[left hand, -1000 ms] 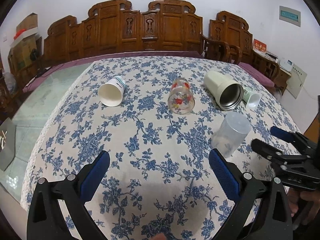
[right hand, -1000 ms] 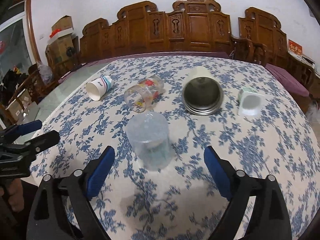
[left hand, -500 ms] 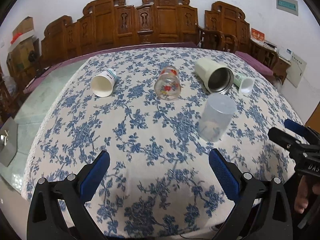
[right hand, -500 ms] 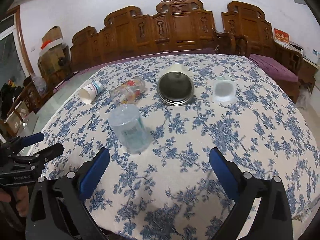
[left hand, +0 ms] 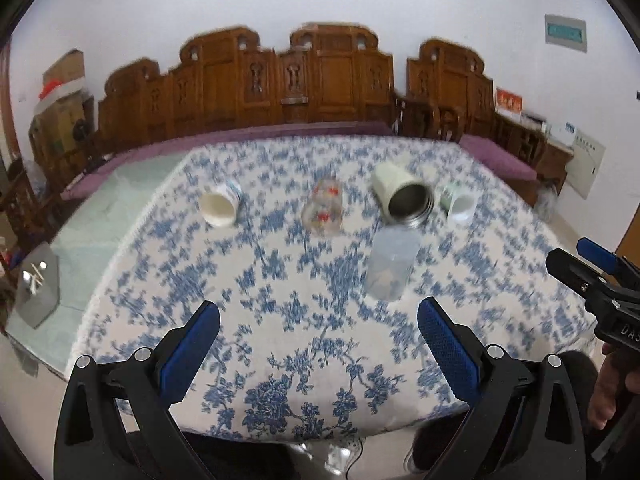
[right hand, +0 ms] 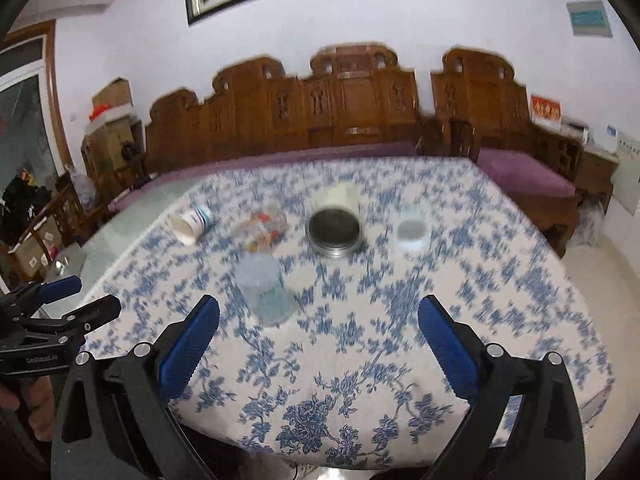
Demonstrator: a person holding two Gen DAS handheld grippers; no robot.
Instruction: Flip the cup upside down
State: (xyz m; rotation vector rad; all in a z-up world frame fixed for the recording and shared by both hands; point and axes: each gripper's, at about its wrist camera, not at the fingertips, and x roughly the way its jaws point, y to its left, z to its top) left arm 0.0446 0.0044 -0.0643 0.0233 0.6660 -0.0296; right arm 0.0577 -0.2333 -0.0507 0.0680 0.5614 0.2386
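Both views are blurred, so fine detail is soft. The left gripper (left hand: 318, 340) is spread wide with nothing between its blue pads, held above the near edge of the table (left hand: 304, 380), which is covered in a white cloth with a blue flower print. The right gripper (right hand: 319, 340) is likewise wide apart and empty, above the near edge of the same table (right hand: 360, 400); it also shows at the right border of the left wrist view (left hand: 592, 276), and the left gripper shows at the left border of the right wrist view (right hand: 60, 304). The translucent plastic cup (left hand: 391, 264) stands on the cloth with its closed end up and its mouth down, apart from both grippers and just in front of the steel-lined cream cup; in the right wrist view it (right hand: 264, 290) sits left of centre. Behind it runs a row of four cups lying on their sides with mouths toward the cameras: a paper cup (left hand: 220, 205) at the left, a clear glass with red print (left hand: 324, 210), the steel-lined cream cup (left hand: 402, 196), and a small pale green cup (left hand: 458, 202) at the right. A carved wooden bench (left hand: 320, 84) stands against the wall behind the table
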